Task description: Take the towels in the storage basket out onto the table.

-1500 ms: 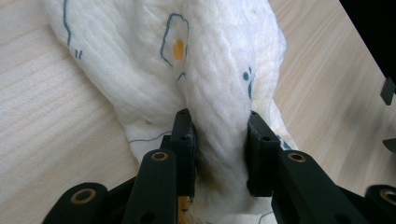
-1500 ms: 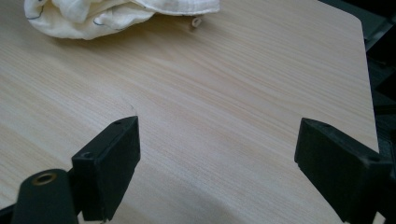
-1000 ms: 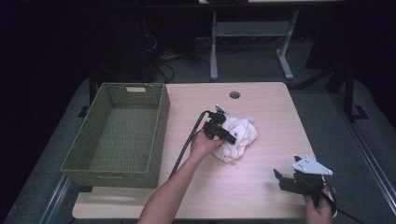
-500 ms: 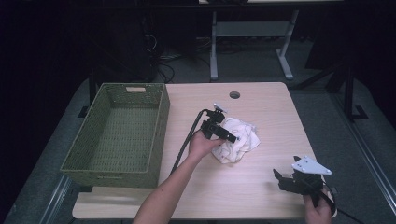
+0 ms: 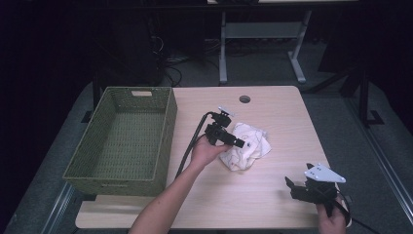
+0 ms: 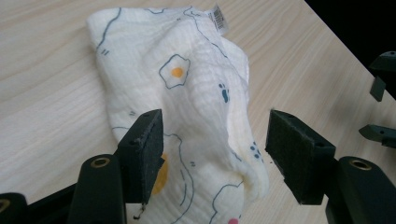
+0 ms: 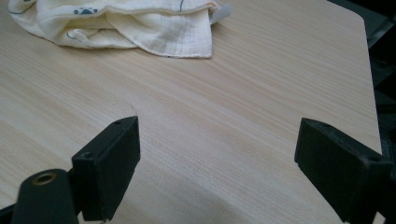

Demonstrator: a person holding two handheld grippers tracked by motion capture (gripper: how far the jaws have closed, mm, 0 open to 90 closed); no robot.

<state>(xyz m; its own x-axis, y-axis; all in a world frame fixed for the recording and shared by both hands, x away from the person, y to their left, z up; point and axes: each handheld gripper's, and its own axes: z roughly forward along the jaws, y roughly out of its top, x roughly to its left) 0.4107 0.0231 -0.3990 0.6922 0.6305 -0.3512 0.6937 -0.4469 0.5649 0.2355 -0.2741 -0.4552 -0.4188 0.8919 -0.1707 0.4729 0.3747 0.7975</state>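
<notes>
Nearby, green basket (image 5: 122, 141) beside cloth (image 5: 246, 148).

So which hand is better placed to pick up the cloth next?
Left. The left tool hangs just above the cloth, open, jaws having just opened. The right tool waits at the table's near edge, apart from it.

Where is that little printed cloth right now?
In the high view the cloth lies crumpled mid-table, right of the green basket, just beneath the left hand-held gripper.

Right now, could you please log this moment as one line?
left gripper: jaws just opening over cloth | right gripper: open, idle | basket: empty
</notes>
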